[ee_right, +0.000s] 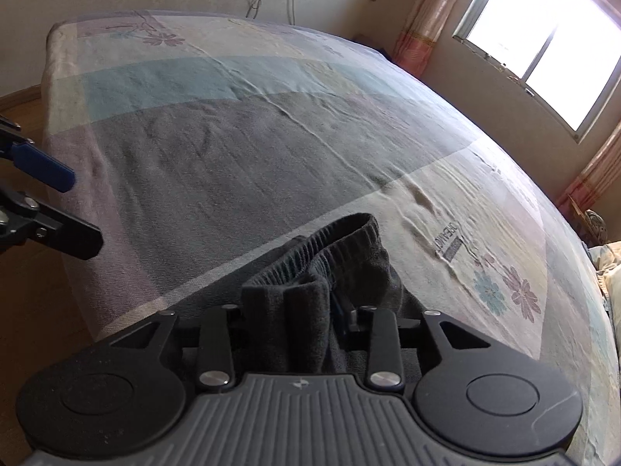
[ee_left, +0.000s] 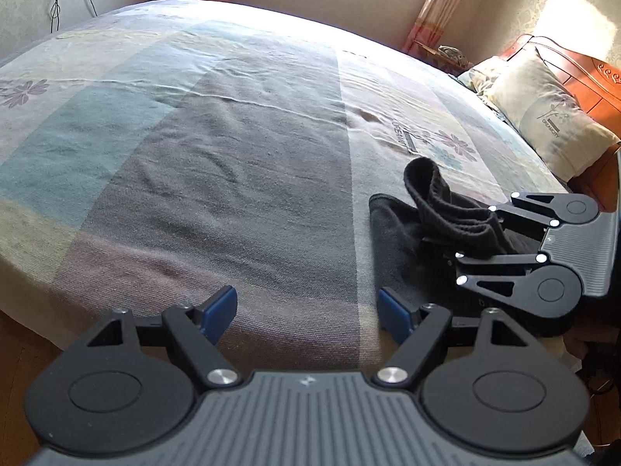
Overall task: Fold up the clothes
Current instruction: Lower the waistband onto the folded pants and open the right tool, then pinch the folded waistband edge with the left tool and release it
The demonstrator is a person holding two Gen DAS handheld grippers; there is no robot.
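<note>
Black garment (ee_right: pixel 310 283) pinched in right gripper (ee_right: pixel 295 310), patchwork bedspread (ee_left: pixel 233 155); left gripper (ee_left: pixel 308 308) spread

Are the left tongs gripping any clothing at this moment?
No, in the left wrist view the left tongs stand wide open over the bedspread, while the dark garment sits in the right tongs.

Both wrist views low over bed (ee_left: pixel 233 155), facing window (ee_right: pixel 543 39)
</note>
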